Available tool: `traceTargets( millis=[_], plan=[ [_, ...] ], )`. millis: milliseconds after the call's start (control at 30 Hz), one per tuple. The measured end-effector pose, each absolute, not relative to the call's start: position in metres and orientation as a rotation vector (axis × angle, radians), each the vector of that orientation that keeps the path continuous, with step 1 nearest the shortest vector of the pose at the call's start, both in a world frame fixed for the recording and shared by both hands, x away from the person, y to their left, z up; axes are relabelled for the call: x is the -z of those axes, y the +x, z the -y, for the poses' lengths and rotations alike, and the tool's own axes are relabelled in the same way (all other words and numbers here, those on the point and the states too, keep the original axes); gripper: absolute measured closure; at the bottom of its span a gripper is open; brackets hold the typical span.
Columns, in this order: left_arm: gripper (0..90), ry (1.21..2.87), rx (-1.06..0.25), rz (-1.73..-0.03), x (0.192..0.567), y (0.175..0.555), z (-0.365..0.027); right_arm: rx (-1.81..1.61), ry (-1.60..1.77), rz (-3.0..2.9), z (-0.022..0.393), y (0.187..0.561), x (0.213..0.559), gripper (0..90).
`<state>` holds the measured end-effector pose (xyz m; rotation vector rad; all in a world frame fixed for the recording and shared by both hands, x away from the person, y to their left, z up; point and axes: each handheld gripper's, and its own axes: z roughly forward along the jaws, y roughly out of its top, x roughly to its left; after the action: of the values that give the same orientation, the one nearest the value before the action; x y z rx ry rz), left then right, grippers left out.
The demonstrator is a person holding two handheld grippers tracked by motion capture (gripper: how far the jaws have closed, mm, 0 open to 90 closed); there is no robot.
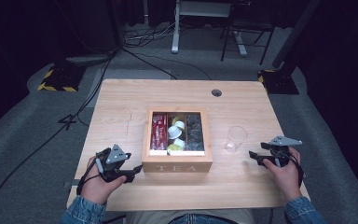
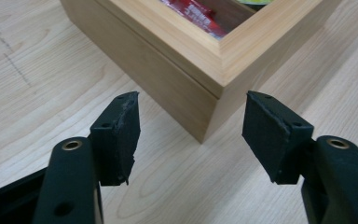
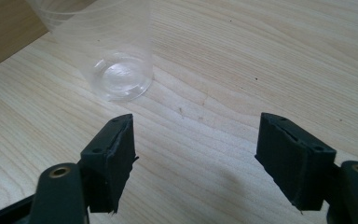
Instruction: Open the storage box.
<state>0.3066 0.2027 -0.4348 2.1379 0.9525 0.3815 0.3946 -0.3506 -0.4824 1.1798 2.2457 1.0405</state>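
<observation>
From above, my left gripper (image 1: pixel 133 173) sits at the near-left corner of the tea box (image 1: pixel 177 164), at about seven o'clock from the box's middle, its tips just beside the front wall. My right gripper (image 1: pixel 256 157) rests at about four o'clock from the box, well clear of it, pointing toward the cup (image 1: pixel 235 138), which stands upright on the table (image 1: pixel 121 112) at three o'clock from the box.

The high view lays out the box's three columns: red packets (image 1: pixel 159 131) on the left, pale pods (image 1: pixel 176 133) in the middle, dark pods (image 1: pixel 195 132) on the right. The left gripper view gives much less of that, just a red packet (image 2: pixel 193 14) over the rim, but it shows what the high view cannot: the box's corner (image 2: pixel 214 88) stands straight ahead of my jaws, beyond the tips and not between the pads. The jaws are partly open with bare table between them, holding nothing.

The right gripper view shows the clear cup (image 3: pixel 116 60) up close at eleven o'clock from my jaws, its round base on the wood, a short gap ahead of the left pad. Those jaws stand wide apart, with nothing between them but the tabletop.
</observation>
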Motion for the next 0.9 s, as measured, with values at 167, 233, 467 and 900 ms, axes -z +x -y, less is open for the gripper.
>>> traceTargets(
  millis=[167, 233, 467, 900],
  plan=[
    [44.5, 2.122, -0.377, -0.938, 0.442, 0.308, -0.197, -1.044, 1.178, -2.246, 0.35, 0.394, 0.482, 28.7],
    [49.4, 2.123, -0.372, -0.934, 0.446, 0.309, -0.195, -1.048, 1.173, -2.245, 0.35, 0.394, 0.481, 29.0],
    [69.4, 2.143, -0.371, -0.903, 0.448, 0.309, -0.192, -1.087, 1.123, -2.245, 0.341, 0.388, 0.472, 31.7],
    [75.5, 2.17, -0.405, -0.886, 0.442, 0.307, -0.189, -1.223, 0.956, -2.264, 0.309, 0.369, 0.44, 37.2]
  ],
)
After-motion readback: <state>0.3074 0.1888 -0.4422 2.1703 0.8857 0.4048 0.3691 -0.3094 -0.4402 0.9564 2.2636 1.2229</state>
